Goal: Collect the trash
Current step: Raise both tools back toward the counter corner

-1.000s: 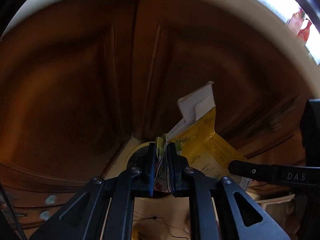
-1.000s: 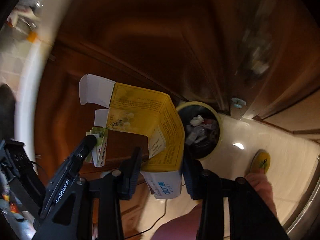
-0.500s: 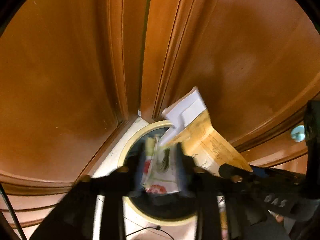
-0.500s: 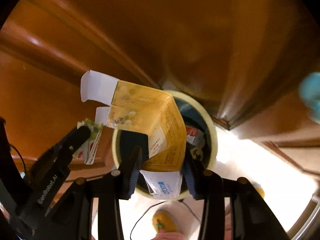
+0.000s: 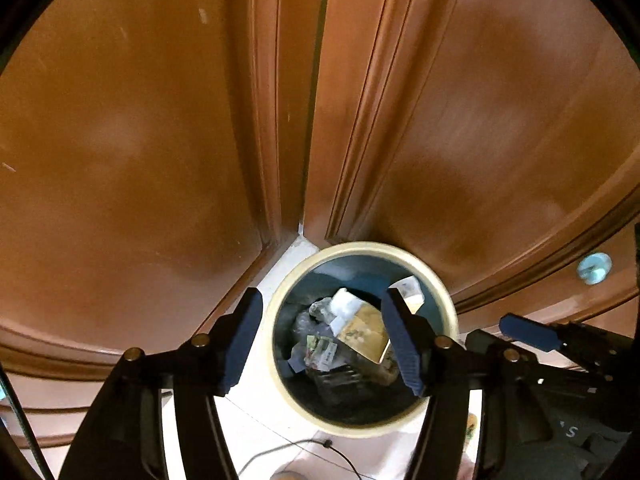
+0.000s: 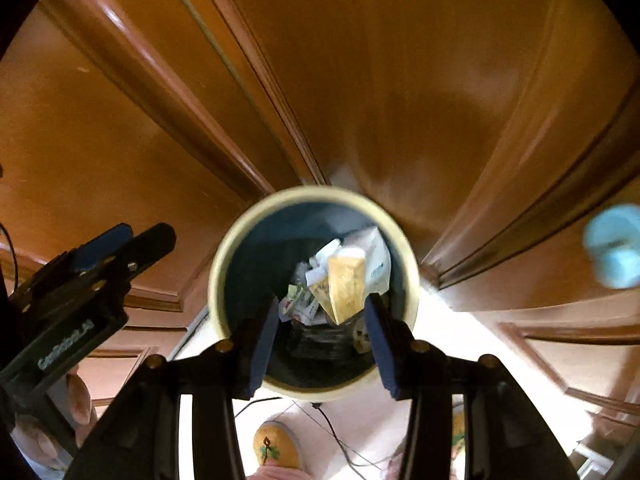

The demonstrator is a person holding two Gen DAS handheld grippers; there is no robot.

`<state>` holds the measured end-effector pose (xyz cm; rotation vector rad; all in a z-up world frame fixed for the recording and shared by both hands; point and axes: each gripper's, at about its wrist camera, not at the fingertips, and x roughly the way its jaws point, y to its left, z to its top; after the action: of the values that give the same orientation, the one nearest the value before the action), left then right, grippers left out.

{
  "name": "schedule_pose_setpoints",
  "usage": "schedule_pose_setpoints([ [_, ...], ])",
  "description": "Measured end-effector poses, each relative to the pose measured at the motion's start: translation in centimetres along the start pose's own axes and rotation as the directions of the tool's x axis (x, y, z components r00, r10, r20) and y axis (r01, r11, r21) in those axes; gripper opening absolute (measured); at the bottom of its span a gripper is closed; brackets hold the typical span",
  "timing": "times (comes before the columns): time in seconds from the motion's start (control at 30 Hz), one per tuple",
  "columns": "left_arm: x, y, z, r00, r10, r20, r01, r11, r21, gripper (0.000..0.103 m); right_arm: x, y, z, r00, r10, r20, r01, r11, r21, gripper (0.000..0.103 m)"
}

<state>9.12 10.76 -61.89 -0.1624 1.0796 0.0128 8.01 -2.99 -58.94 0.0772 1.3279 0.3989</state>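
A round bin with a cream rim (image 5: 352,246) (image 6: 312,193) and a dark blue inside stands on the floor against wooden doors. On the trash in it lie a yellow carton (image 5: 362,332) (image 6: 346,284) and a small green-and-white wrapper (image 5: 320,352) (image 6: 298,304). My left gripper (image 5: 322,342) hangs over the bin's mouth, jaws opening, nothing between the pads. My right gripper (image 6: 320,344) is also above the bin, jaws opening; the carton is below and apart from its pads. Each gripper shows at the edge of the other's view (image 5: 528,334) (image 6: 104,248).
Brown wooden cabinet doors (image 5: 140,140) rise close behind the bin. A pale blue knob (image 5: 594,272) (image 6: 612,246) sits on the right. A thin black cable (image 6: 336,436) runs over the pale floor, beside a yellow slipper (image 6: 276,446).
Both grippers came down over the bin. The left jaws went from shut on the wrapper to open, the right let go of the yellow carton, and both pieces now lie in the bin.
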Motion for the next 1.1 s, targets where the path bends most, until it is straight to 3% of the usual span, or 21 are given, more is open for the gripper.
schedule_pose_setpoints([
  [0.23,-10.3,-1.3,3.7,0.996,-0.006,0.088,0.004,1.000,0.024,0.060,-11.3,1.7,1.7,0.994,0.001,0.112,0.002,1.000,-0.022,0.045],
  [0.27,-11.7,-1.7,4.5,0.995,-0.008,0.102,0.004,0.999,0.032,0.061,-12.8,1.8,2.0,0.978,-0.065,0.200,0.060,0.998,0.031,0.045],
  [0.4,-18.3,-3.6,8.3,0.985,-0.021,0.174,0.008,0.998,0.070,0.061,-20.1,3.1,3.6,0.960,-0.070,0.272,0.070,0.997,0.007,0.045],
  [0.67,-30.1,-6.1,15.1,0.950,-0.061,0.306,0.029,0.994,0.109,0.062,-33.9,4.7,6.4,0.902,-0.082,0.424,0.097,0.995,-0.014,0.045],
  [0.93,-37.7,-8.7,19.4,0.933,-0.112,0.343,0.064,0.987,0.146,0.063,-44.2,4.8,7.8,0.859,-0.093,0.503,0.096,0.995,0.020,0.045],
  [1.1,-41.4,-10.7,22.0,0.924,-0.137,0.358,0.082,0.983,0.163,0.077,-49.9,3.5,9.4,0.841,-0.088,0.534,0.071,0.996,0.052,0.045],
])
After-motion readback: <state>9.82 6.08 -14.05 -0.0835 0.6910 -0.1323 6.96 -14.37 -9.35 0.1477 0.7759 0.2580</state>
